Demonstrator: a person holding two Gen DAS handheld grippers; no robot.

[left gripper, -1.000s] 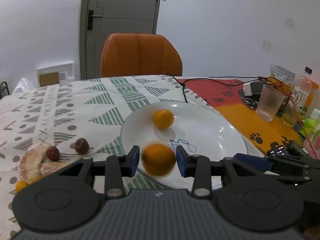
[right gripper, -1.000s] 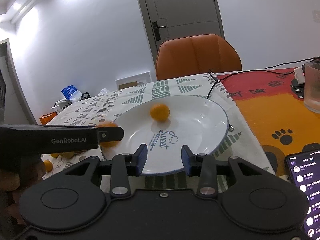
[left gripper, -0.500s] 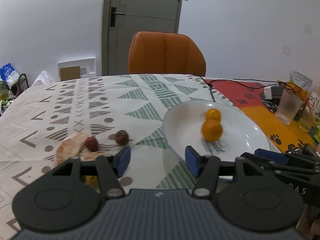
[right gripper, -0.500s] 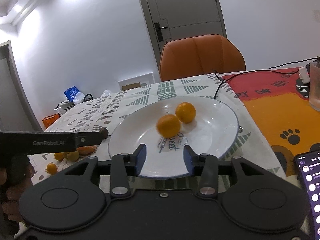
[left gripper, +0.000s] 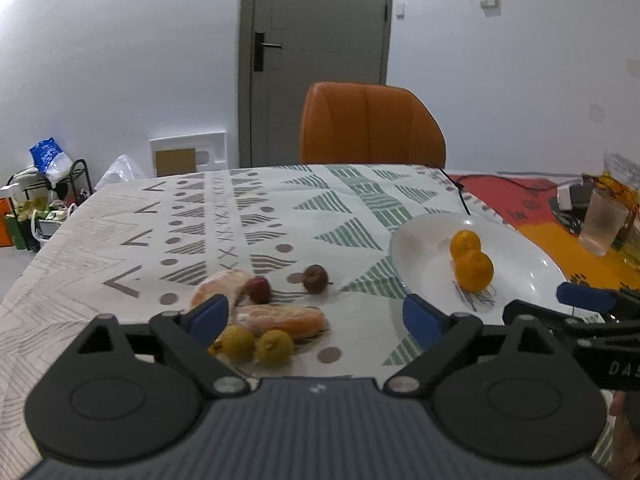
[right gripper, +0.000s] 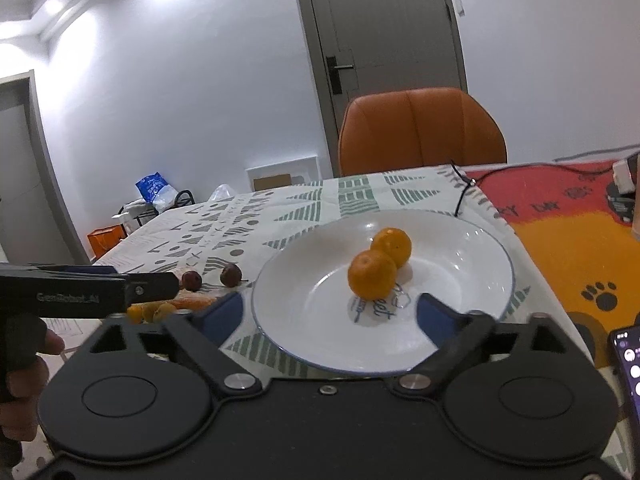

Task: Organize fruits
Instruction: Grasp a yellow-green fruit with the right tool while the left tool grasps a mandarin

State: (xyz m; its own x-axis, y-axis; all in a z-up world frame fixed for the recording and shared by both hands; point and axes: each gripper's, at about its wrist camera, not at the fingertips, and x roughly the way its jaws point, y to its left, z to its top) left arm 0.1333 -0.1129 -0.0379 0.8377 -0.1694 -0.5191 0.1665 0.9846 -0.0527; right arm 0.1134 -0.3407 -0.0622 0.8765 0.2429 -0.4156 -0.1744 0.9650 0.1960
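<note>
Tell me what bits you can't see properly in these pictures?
- Phone: right wrist view, cut off by the picture's edge.
- Small fruits: right wrist view, partly hidden behind the left hand-held gripper.
- Writing on the plate: both views, partly covered by the oranges, too blurred to read.
- Cup: left wrist view, blurry; contents unclear.
</note>
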